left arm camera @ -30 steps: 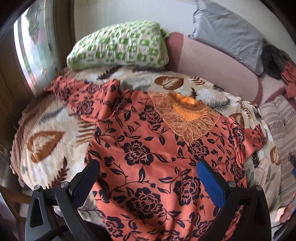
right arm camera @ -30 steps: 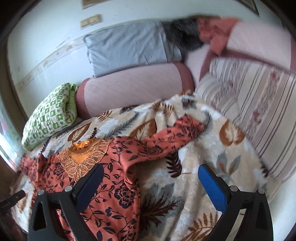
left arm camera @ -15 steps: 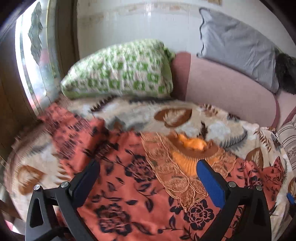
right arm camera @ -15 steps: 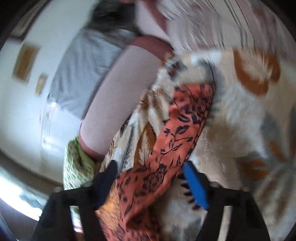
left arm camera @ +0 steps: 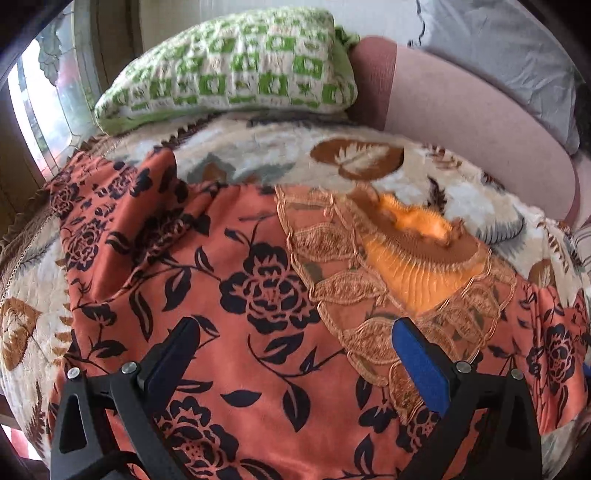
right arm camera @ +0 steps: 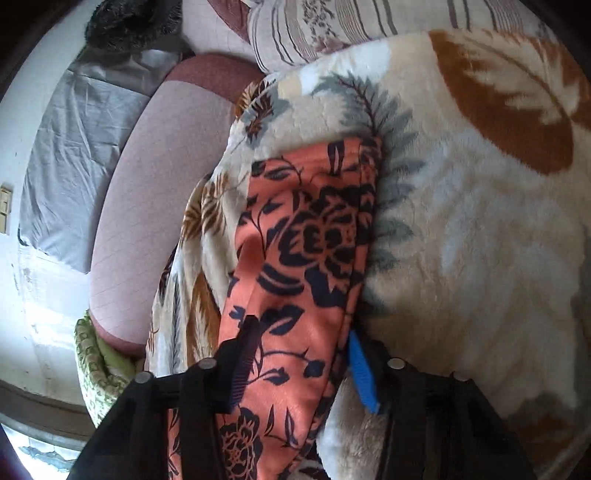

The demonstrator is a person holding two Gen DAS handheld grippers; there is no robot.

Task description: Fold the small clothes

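Note:
An orange garment with black flowers [left arm camera: 236,295] lies spread on a leaf-print blanket [left arm camera: 258,158], its embroidered neckline [left arm camera: 417,266] toward the back. My left gripper [left arm camera: 295,354] hovers open over the garment's chest, holding nothing. In the right wrist view one sleeve [right arm camera: 306,240] stretches away across the blanket [right arm camera: 480,221]. My right gripper [right arm camera: 303,354] is rolled on its side with its jaws either side of the sleeve near the shoulder; the black finger [right arm camera: 240,362] and blue pad [right arm camera: 364,373] still stand apart around the cloth.
A green-and-white pillow [left arm camera: 236,66] lies at the back left beside a window. A pink bolster [left arm camera: 472,122] and grey pillow [left arm camera: 517,48] line the back wall. A striped cushion [right arm camera: 351,22] sits beyond the blanket.
My left gripper moved forward over the garment toward the neckline. My right gripper rolled sideways, dropped onto the sleeve and narrowed its jaws around it.

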